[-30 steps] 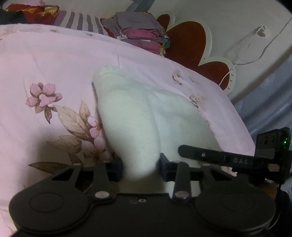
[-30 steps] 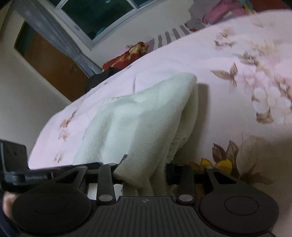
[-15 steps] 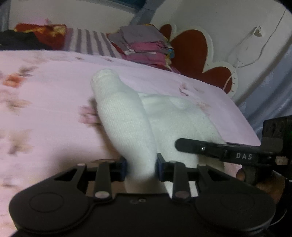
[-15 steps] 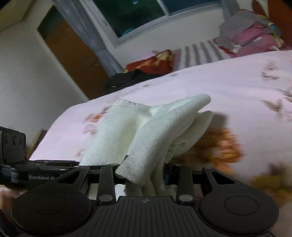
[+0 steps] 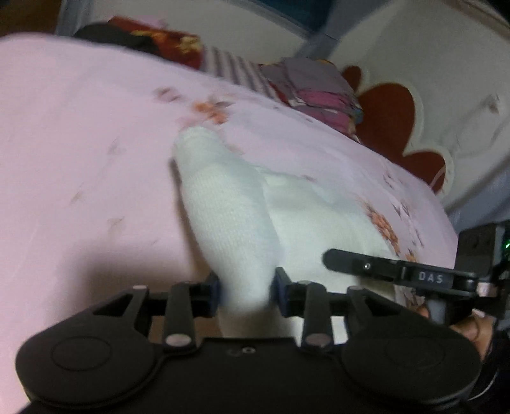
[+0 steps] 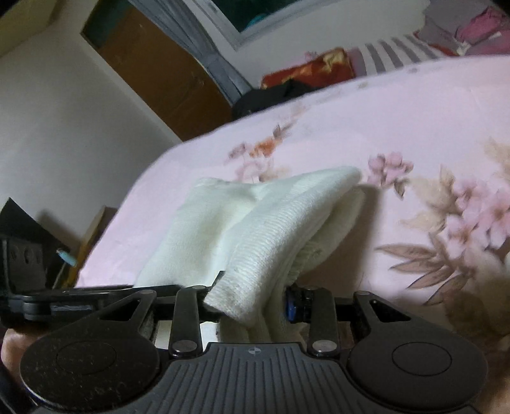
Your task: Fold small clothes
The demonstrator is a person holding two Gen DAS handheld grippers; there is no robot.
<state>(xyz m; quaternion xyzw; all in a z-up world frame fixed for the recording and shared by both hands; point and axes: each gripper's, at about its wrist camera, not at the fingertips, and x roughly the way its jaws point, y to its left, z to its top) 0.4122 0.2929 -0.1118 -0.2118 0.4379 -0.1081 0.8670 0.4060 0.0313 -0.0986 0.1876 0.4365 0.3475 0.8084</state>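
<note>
- Cloth [image 5: 229,216], white knit, small, held up over a pink floral bedsheet [image 5: 79,143], bunched into 2 long folds that run away from the cameras.
- Left gripper [image 5: 245,291]: near end of cloth sits between its 2 blue-padded fingers [image 5: 213,291]; jaws are opening right now, cloth between them and touching both pads.
- Right gripper [image 6: 251,302]: fingers closed on the other near corner of cloth; a ribbed hem edge [image 6: 232,302] drapes over the left finger, blue pad [image 6: 290,305] shows on the right one, pressed on the fabric.
- In left view the right gripper's black finger, marked "DAS", pokes in from the right edge, just beside the cloth; part of a hand [image 5: 468,328] shows under it.
- In right view the left gripper's black body shows at the left edge, near the cloth.
- Far tip of cloth points toward the head of the bed; whether it touches the sheet, cannot tell.
- Sheet under cloth casts a shadow on the left in left view.
- Background, left view: stack of folded clothes [image 5: 318,92] in grey and pink, striped fabric [image 5: 236,67], red-and-white flower-shaped headboard [image 5: 392,117].
- Background, right view: window [image 6: 302,12], grey curtain [image 6: 204,41], brown door [image 6: 153,70], red patterned cloth [image 6: 312,67] at far edge of bed.
- Both views motion-blurred.
</note>
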